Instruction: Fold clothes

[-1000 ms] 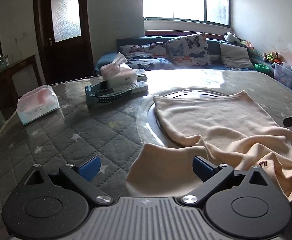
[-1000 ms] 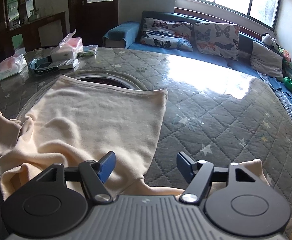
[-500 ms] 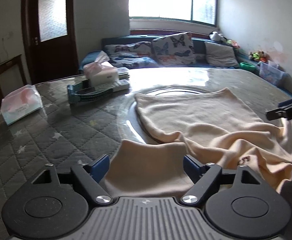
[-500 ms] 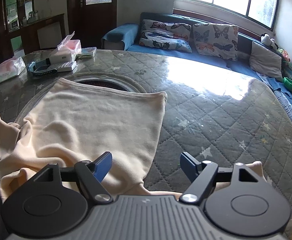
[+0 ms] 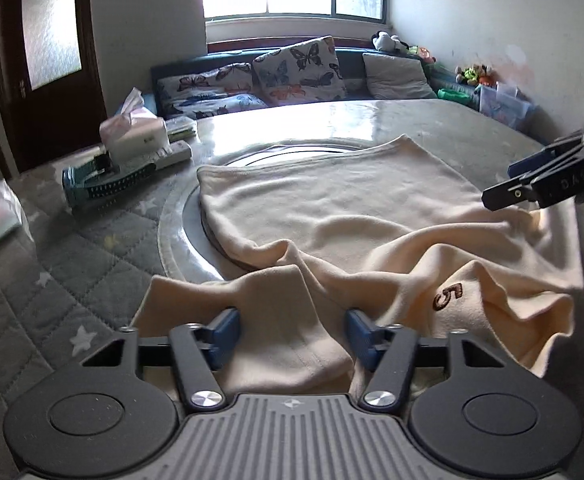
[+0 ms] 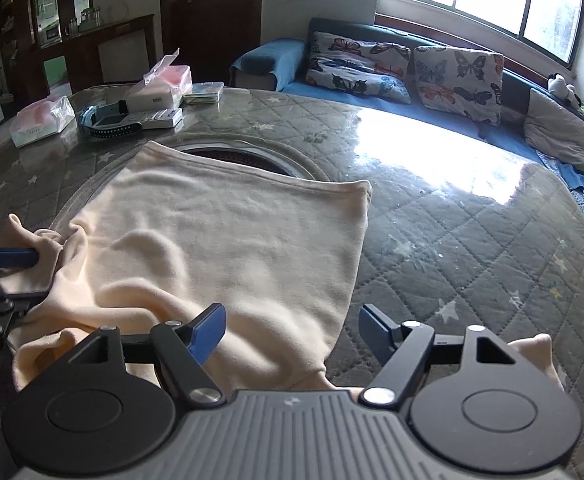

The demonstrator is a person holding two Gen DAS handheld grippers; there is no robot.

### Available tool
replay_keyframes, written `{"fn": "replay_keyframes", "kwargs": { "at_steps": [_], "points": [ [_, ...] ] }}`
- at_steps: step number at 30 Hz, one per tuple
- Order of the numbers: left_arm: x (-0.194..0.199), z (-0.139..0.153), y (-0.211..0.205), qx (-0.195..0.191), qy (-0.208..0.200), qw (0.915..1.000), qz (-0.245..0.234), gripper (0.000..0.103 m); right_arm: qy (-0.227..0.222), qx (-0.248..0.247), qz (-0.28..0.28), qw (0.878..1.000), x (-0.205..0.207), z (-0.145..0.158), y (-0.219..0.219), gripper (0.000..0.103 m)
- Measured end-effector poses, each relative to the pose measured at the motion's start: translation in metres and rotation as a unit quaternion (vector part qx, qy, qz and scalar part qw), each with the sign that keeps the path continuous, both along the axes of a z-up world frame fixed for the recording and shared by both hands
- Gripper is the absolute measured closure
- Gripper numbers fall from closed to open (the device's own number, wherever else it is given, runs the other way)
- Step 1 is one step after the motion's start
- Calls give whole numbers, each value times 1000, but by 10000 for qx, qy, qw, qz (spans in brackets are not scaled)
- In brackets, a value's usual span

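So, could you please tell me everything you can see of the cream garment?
The garment is cream, soft knit-looking cloth, its far half flat on the quilted table, its near half rumpled. A brown stitched "5" shows on one fold. The left gripper is closing around a sleeve-like flap; the right gripper hovers open over its near edge.

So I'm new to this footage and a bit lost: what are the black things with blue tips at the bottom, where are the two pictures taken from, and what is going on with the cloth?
Each black thing is a hand-held claw; a person carries one in each hand, with a camera looking forward along its two blue-tipped fingers. One picture looks out from the left claw, the other from the right claw.

A cream garment lies partly spread on a quilted table. At the table's far side are tissue packs and a remote.

The left claw is closing with a fold of the garment between its fingers. The right claw is open above the garment's near edge, holding nothing.
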State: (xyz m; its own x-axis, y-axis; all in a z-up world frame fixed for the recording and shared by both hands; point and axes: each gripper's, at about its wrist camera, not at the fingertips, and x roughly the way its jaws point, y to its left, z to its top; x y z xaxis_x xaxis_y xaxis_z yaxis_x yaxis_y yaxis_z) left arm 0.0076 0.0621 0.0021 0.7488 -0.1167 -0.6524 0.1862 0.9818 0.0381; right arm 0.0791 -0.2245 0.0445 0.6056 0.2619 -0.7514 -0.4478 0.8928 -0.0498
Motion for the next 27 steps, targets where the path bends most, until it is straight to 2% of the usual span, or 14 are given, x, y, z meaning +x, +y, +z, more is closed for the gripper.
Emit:
{"fn": "replay_keyframes", "kwargs": {
  "at_steps": [1,2,4,6,11,18,21,23,27],
  "points": [
    [0,1,1,16,-6,10000,-7,66,0,-1,-6,10000,1,0,-1,29],
    [-1,2,4,-5,-1,10000,-16,69,0,-2,-13,10000,2,0,-2,30],
    [-4,5,9,-31,-26,10000,12,86,-5,3,-39,10000,4,0,-3,33],
    [-9,10,15,36,-125,9999,91,96,-17,7,-67,10000,6,0,-6,35],
    [-23,27,45,53,-364,9973,629,98,-47,-7,-126,9999,11,1,-12,36],
    [-42,41,101,215,-411,9863,1582,98,31,149,27,9999,5,2,-18,39],
    [-50,42,116,336,-376,9815,1845,98,124,190,363,9991,-11,4,-13,40],
    [-54,40,125,422,-311,9787,1984,98,141,195,773,9967,-29,8,-6,41],
    [-62,34,138,470,-186,9744,2189,98,241,331,1473,9883,-59,17,8,48]
  ]
}}
